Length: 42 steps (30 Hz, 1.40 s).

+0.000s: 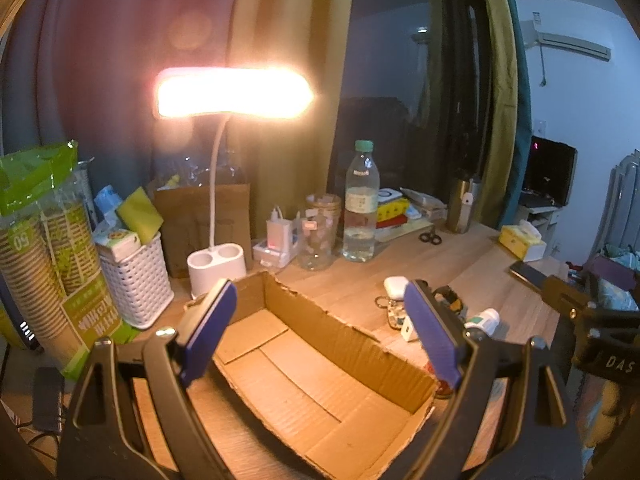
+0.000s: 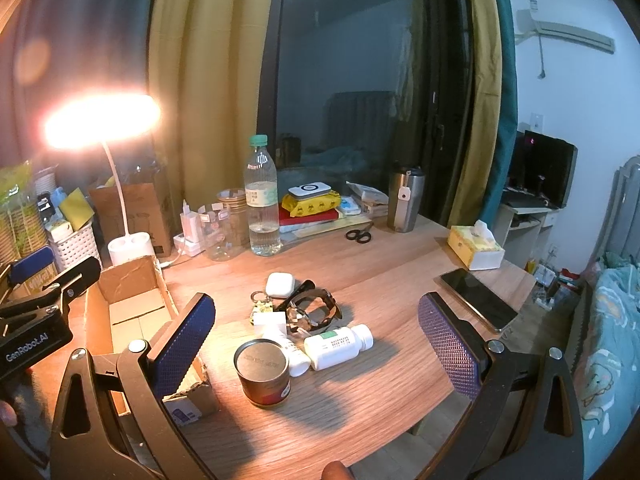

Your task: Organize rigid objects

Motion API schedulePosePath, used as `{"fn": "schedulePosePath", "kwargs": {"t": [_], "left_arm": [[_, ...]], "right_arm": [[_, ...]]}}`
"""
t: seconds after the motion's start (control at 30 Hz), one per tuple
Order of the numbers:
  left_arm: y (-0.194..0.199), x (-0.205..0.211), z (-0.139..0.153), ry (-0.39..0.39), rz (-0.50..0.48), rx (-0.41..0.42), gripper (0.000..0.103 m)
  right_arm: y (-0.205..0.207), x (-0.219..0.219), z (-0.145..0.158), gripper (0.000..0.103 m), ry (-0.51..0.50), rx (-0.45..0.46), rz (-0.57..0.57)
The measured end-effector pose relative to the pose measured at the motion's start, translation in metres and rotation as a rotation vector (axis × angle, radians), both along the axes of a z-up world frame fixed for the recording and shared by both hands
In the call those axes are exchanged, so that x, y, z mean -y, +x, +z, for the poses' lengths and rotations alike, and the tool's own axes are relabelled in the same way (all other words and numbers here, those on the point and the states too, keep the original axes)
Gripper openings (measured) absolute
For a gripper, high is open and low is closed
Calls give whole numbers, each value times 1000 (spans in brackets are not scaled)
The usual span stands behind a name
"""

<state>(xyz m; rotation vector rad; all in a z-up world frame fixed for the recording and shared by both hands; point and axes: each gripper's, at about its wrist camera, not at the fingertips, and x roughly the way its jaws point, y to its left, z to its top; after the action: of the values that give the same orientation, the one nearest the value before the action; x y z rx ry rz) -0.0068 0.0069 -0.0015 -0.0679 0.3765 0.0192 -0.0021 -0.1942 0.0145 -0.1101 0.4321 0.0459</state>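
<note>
An open cardboard box [image 1: 320, 380] lies on the wooden desk with nothing in it; it also shows in the right wrist view [image 2: 132, 304]. My left gripper [image 1: 324, 328] is open and empty above the box. My right gripper [image 2: 320, 340] is open and empty over a cluster of small things: a round tin [image 2: 264, 372], a white pill bottle [image 2: 338, 346], a second white bottle [image 2: 296, 356], sunglasses [image 2: 316, 308], a white earbud case [image 2: 280, 284] and keys [image 2: 262, 308]. The left gripper's body shows at the left of the right wrist view [image 2: 44, 304].
A lit desk lamp [image 1: 232, 92] stands behind the box. A water bottle [image 2: 262, 200], glass jars [image 2: 232, 216], scissors [image 2: 358, 235], a steel tumbler [image 2: 404, 198], a tissue box [image 2: 476, 246] and a phone [image 2: 478, 298] lie on the desk. A white basket [image 1: 136, 276] and paper cups [image 1: 44, 248] stand at the left.
</note>
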Motion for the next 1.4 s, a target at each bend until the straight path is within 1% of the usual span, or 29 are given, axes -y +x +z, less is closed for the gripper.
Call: {"fn": "schedulePosePath", "kwargs": {"t": [0.3, 1.4], "left_arm": [[-1, 1, -1, -9, -12, -12, 87], [-4, -2, -2, -15, -10, -5, 87]], "right_arm": [[0, -1, 0, 103, 2, -2, 2], [-2, -4, -1, 103, 2, -4, 4]]}}
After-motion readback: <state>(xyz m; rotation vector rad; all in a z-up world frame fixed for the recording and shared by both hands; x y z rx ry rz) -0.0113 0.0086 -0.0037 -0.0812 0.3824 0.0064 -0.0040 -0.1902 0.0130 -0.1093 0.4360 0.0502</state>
